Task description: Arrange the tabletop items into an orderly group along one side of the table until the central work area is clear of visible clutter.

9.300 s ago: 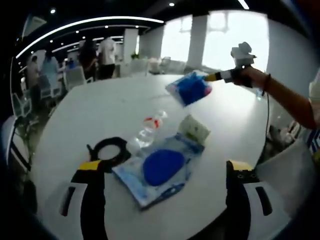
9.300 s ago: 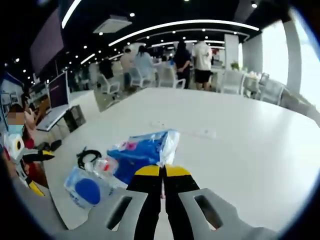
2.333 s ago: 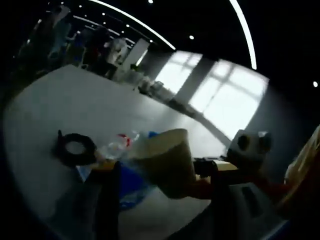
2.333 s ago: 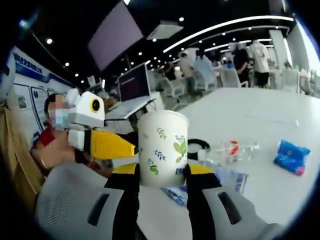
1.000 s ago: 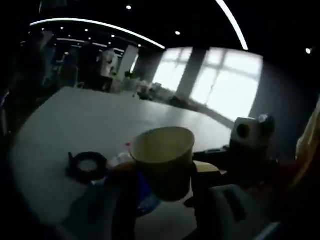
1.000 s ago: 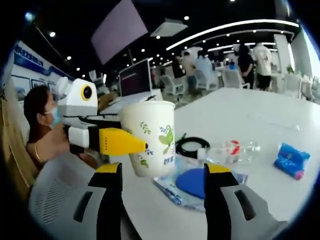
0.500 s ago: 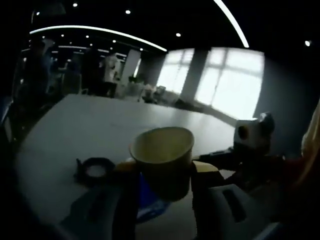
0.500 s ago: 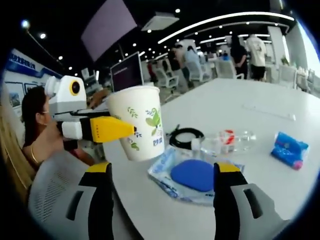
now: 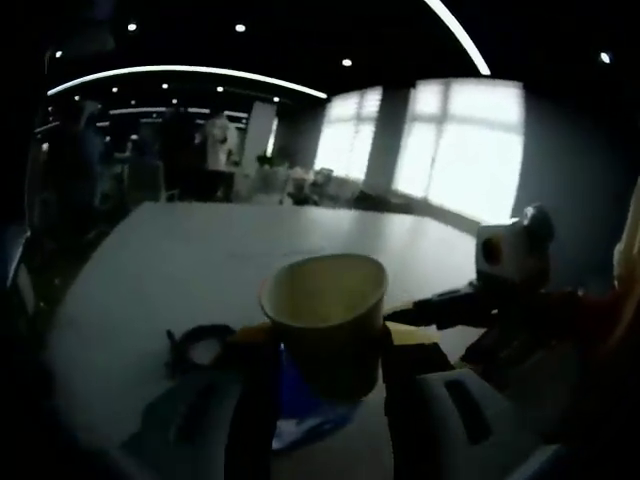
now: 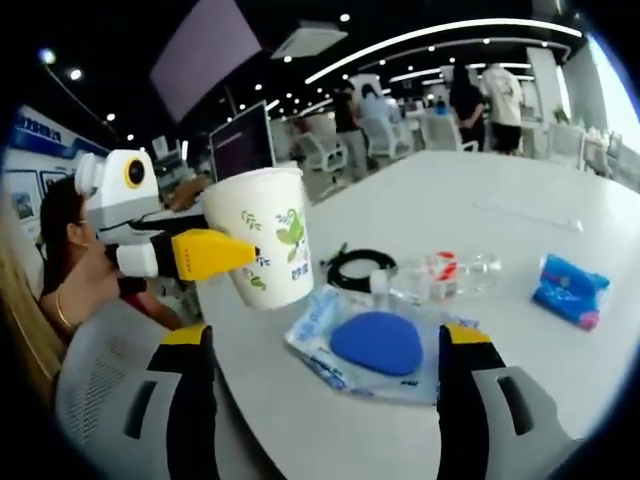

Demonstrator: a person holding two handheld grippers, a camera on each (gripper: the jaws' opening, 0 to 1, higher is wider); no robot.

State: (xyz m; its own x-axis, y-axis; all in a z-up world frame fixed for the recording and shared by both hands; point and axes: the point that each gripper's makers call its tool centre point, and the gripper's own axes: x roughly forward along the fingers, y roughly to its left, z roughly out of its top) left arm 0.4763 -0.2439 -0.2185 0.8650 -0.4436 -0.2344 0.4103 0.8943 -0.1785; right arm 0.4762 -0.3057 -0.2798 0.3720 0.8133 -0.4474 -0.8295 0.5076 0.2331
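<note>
Carrying paper cup clamped in left gripper, right gripper spread empty; next, setting it beside plastic pouch at table edge.

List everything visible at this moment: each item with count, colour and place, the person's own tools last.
Paper cup: 1, white with green leaf print, held off the table's near edge.
Cable coil: 1, black, on table beyond cup.
Plastic bottle: 1, clear with red label, lying beside coil.
Clear pouch: 1, holding blue oval pad, near table edge.
Blue packet: 1, alone further right.
Table: 1, white.
Left tool: yellow-tipped, shut on paper cup.
Right tool: yellow-tipped, jaws wide open.
</note>
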